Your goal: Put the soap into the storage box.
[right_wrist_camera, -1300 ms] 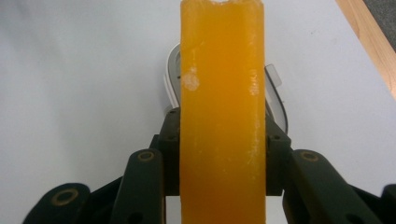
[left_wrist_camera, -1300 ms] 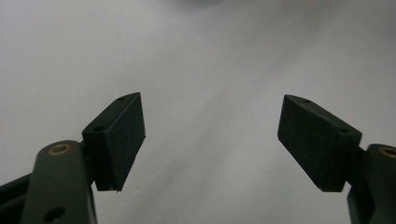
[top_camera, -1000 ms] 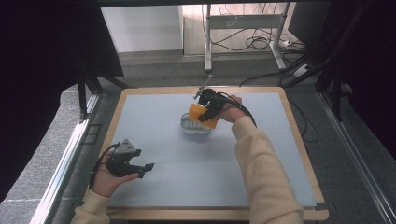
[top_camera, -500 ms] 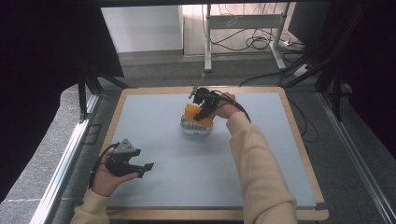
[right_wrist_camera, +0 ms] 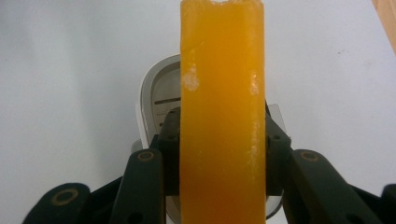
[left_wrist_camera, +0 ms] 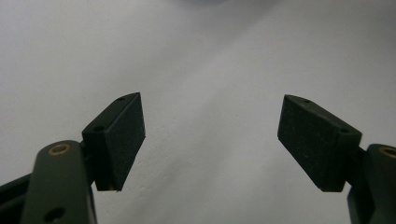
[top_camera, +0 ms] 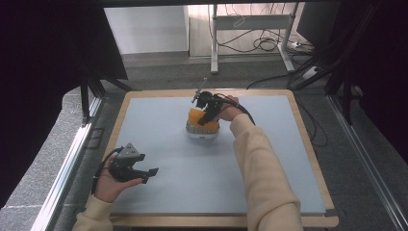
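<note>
On the pale blue surface (top_camera: 269, 163), the right tool (top_camera: 208, 117), clamped on an orange block (top_camera: 196, 116), has carried it farther back over the white dish (top_camera: 202, 132), probably for placing. Left tool (top_camera: 137, 172) rests idle, jaws apart.

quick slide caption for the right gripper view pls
Right tool clamps an orange soap bar edge-on above a white soap dish on the pale table.
</note>
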The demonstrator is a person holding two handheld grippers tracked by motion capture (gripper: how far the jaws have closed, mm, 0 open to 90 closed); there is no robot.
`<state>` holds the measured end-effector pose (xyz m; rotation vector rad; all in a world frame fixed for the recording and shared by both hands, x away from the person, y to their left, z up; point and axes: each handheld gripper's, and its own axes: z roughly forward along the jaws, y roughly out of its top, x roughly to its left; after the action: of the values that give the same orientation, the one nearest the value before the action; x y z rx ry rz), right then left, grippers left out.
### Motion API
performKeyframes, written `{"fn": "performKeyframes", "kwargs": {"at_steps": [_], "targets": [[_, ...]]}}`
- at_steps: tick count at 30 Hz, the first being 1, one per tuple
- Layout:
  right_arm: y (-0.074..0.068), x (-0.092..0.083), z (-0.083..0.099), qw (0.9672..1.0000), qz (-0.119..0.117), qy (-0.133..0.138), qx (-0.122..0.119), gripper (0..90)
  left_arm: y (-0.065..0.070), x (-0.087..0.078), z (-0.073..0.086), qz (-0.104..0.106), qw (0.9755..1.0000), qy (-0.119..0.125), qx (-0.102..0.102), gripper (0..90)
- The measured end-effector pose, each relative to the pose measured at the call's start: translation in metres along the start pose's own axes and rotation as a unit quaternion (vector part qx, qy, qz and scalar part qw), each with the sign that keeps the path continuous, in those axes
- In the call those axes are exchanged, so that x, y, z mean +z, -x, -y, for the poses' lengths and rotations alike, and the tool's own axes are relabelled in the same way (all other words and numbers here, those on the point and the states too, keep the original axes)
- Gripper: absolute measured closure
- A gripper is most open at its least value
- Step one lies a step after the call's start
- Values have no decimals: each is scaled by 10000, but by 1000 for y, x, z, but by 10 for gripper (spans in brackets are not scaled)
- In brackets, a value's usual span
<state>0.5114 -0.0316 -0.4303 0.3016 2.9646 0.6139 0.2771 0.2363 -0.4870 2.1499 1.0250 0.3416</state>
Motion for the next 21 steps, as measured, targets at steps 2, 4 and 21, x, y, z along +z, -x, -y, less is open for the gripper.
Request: {"fn": "performKeyframes", "kwargs": {"at_steps": [2, 4, 21], "targets": [[0, 2, 0, 10000, -18, 12, -35, 616, -1, 0, 0, -10, 10000, 3, 0, 230], [1, 4, 0, 10000, -41, -3, -50, 616, -2, -1, 0, -23, 10000, 21, -12, 230], [3, 19, 3, 9995, -107, -261, -140, 607, -1, -1, -1, -20, 10000, -17, 23, 227]]}}
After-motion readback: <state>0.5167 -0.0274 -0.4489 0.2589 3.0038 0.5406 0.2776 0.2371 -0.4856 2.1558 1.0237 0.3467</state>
